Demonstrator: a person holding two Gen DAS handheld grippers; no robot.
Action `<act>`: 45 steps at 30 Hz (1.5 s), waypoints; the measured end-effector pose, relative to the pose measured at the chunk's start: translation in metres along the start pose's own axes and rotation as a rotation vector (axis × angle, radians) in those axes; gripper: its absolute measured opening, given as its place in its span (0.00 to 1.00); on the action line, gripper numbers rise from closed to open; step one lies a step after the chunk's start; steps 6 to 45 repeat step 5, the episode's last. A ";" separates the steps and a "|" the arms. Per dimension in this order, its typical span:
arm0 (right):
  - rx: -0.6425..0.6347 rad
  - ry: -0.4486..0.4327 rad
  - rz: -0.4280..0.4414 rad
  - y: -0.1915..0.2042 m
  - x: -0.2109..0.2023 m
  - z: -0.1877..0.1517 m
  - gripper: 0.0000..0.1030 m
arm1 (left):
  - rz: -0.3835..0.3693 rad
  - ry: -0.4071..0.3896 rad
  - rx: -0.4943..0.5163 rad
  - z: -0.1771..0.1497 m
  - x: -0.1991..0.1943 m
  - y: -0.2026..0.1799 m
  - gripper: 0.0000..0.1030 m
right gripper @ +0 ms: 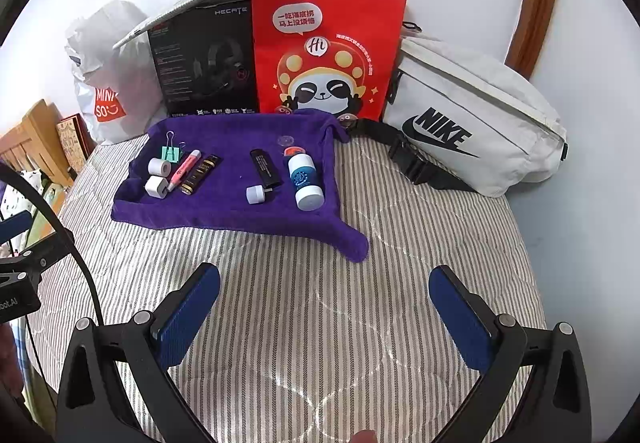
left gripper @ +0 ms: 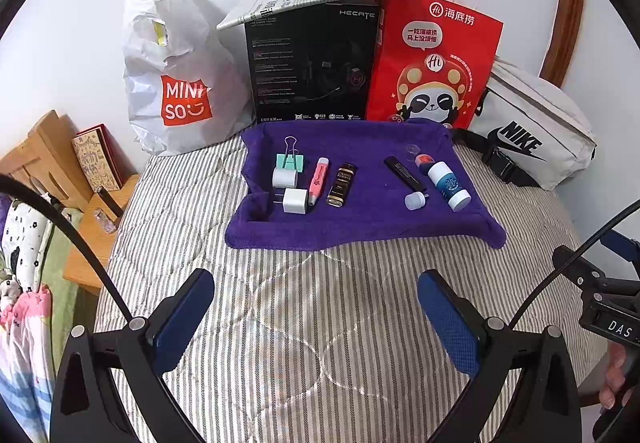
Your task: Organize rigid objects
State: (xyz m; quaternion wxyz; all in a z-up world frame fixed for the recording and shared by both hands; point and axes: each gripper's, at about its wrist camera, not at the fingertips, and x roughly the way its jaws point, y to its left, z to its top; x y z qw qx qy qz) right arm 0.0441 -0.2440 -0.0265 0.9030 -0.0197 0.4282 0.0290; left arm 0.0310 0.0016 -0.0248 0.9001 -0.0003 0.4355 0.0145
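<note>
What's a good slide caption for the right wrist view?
Open right gripper hovers over a striped quilt, facing small items on a purple towel.

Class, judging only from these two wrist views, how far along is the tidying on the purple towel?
Looks done: on the purple towel, the green binder clip, pink highlighter and two white chargers lie grouped left. In hand: nothing; left gripper and right gripper hover open. Left: black stick, white-and-blue bottle and small cap lie loosely right.
</note>
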 end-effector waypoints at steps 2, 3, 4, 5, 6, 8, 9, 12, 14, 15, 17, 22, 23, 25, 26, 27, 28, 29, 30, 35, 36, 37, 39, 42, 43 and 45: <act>0.000 -0.002 0.001 0.000 -0.001 0.000 1.00 | 0.000 0.004 0.000 0.000 0.002 0.000 1.00; -0.001 -0.001 0.003 0.000 0.000 0.000 1.00 | 0.001 0.002 0.000 0.000 0.002 0.001 1.00; -0.001 -0.002 0.004 0.000 -0.001 0.000 1.00 | 0.000 -0.005 0.000 0.000 0.002 0.001 1.00; -0.002 -0.002 0.005 0.000 -0.001 0.000 1.00 | -0.001 -0.012 0.001 0.000 0.001 0.001 1.00; -0.002 -0.002 0.005 0.000 -0.001 0.000 1.00 | -0.001 -0.012 0.001 0.000 0.001 0.001 1.00; -0.002 -0.002 0.005 0.000 -0.001 0.000 1.00 | -0.001 -0.012 0.001 0.000 0.001 0.001 1.00; -0.002 -0.002 0.005 0.000 -0.001 0.000 1.00 | -0.001 -0.012 0.001 0.000 0.001 0.001 1.00; -0.002 -0.002 0.005 0.000 -0.001 0.000 1.00 | -0.001 -0.012 0.001 0.000 0.001 0.001 1.00; -0.002 -0.002 0.005 0.000 -0.001 0.000 1.00 | -0.001 -0.012 0.001 0.000 0.001 0.001 1.00; -0.002 -0.002 0.005 0.000 -0.001 0.000 1.00 | -0.001 -0.012 0.001 0.000 0.001 0.001 1.00; -0.002 -0.002 0.005 0.000 -0.001 0.000 1.00 | -0.001 -0.012 0.001 0.000 0.001 0.001 1.00; -0.002 -0.002 0.005 0.000 -0.001 0.000 1.00 | -0.001 -0.012 0.001 0.000 0.001 0.001 1.00; -0.002 -0.002 0.005 0.000 -0.001 0.000 1.00 | -0.001 -0.012 0.001 0.000 0.001 0.001 1.00; -0.002 -0.002 0.005 0.000 -0.001 0.000 1.00 | -0.001 -0.012 0.001 0.000 0.001 0.001 1.00; -0.002 -0.002 0.005 0.000 -0.001 0.000 1.00 | -0.001 -0.012 0.001 0.000 0.001 0.001 1.00; -0.002 -0.002 0.005 0.000 -0.001 0.000 1.00 | -0.001 -0.012 0.001 0.000 0.001 0.001 1.00; -0.002 -0.002 0.005 0.000 -0.001 0.000 1.00 | -0.001 -0.012 0.001 0.000 0.001 0.001 1.00; -0.002 -0.002 0.005 0.000 -0.001 0.000 1.00 | -0.001 -0.012 0.001 0.000 0.001 0.001 1.00; -0.002 -0.002 0.005 0.000 -0.001 0.000 1.00 | -0.001 -0.012 0.001 0.000 0.001 0.001 1.00; -0.002 -0.002 0.005 0.000 -0.001 0.000 1.00 | -0.001 -0.012 0.001 0.000 0.001 0.001 1.00; -0.002 -0.002 0.005 0.000 -0.001 0.000 1.00 | -0.001 -0.012 0.001 0.000 0.001 0.001 1.00; -0.002 -0.002 0.005 0.000 -0.001 0.000 1.00 | -0.001 -0.012 0.001 0.000 0.001 0.001 1.00; -0.002 -0.002 0.005 0.000 -0.001 0.000 1.00 | -0.001 -0.012 0.001 0.000 0.001 0.001 1.00; -0.002 -0.002 0.005 0.000 -0.001 0.000 1.00 | -0.001 -0.012 0.001 0.000 0.001 0.001 1.00; -0.002 -0.002 0.005 0.000 -0.001 0.000 1.00 | -0.001 -0.012 0.001 0.000 0.001 0.001 1.00; -0.002 -0.002 0.005 0.000 -0.001 0.000 1.00 | -0.001 -0.012 0.001 0.000 0.001 0.001 1.00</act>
